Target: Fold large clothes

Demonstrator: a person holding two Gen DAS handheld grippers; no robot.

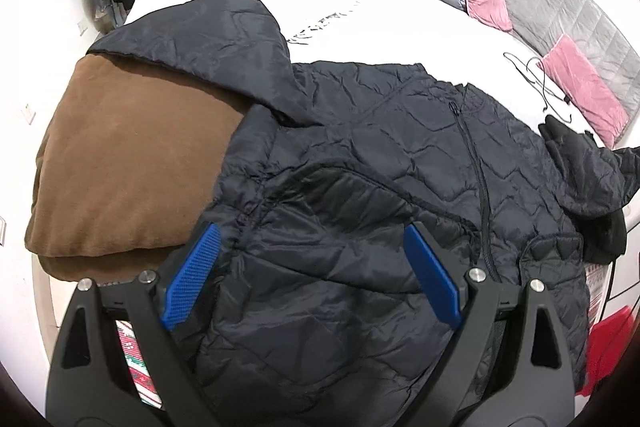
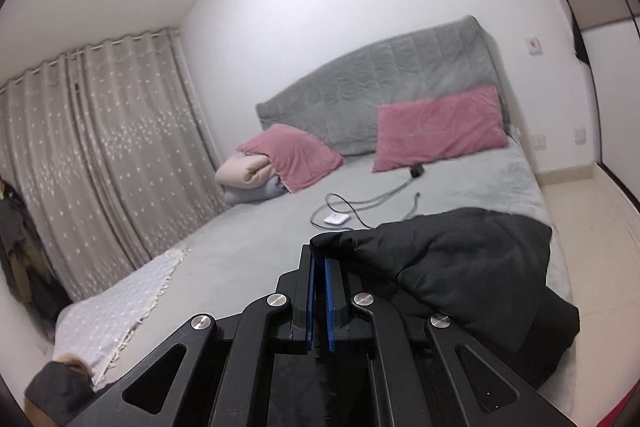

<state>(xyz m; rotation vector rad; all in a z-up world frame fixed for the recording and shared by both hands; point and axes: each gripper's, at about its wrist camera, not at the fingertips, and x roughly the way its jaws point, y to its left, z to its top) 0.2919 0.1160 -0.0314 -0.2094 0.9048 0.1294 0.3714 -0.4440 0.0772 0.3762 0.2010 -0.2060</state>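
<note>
One black quilted jacket (image 1: 380, 155). One brown blanket (image 1: 128, 163). Two pink cushions (image 2: 440, 125) (image 2: 294, 155). One grey headboard (image 2: 372, 99). One white charger (image 2: 336, 219) with cable. Two folded items under the far cushion, possibly bedding (image 2: 240, 175). Two grippers (image 1: 312, 247) (image 2: 320, 267).

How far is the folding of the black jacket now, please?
Early. Done: the jacket lies spread on the bed, zipper up. In hand: the right gripper is shut on a fold of it; the left gripper is open above it. Left: all folds.
</note>
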